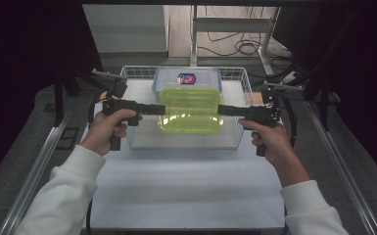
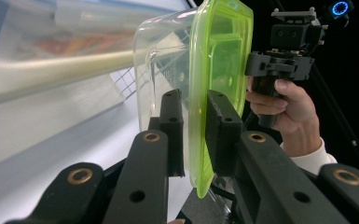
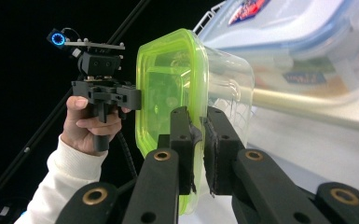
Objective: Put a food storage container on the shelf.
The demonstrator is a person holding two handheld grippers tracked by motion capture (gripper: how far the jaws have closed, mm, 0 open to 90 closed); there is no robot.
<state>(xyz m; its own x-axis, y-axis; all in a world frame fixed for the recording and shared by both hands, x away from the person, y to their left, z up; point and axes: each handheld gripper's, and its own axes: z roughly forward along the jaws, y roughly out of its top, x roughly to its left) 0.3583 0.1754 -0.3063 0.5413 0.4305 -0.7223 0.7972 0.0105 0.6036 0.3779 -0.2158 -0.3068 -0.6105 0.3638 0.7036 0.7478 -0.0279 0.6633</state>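
Note:
A clear plastic container with a lime-green lid point(image 1: 191, 110) hangs level over the wire basket point(image 1: 136, 141), held from both sides. My left gripper point(image 1: 162, 109) is shut on the lid's left rim, and in the left gripper view its jaws point(image 2: 196, 100) pinch the green rim of the container point(image 2: 224, 46). My right gripper point(image 1: 220, 109) is shut on the right rim. The right gripper view has those jaws point(image 3: 198, 116) clamped on the lid edge of the container point(image 3: 168, 79), with the other hand and gripper point(image 3: 130, 98) at the far rim.
A larger clear container with a blue-rimmed lid and a label point(image 1: 187, 78) sits at the back of the basket, under and behind the held one. The basket stands on a white table point(image 1: 186, 186). Metal rails run along both sides, and cables lie on the floor beyond.

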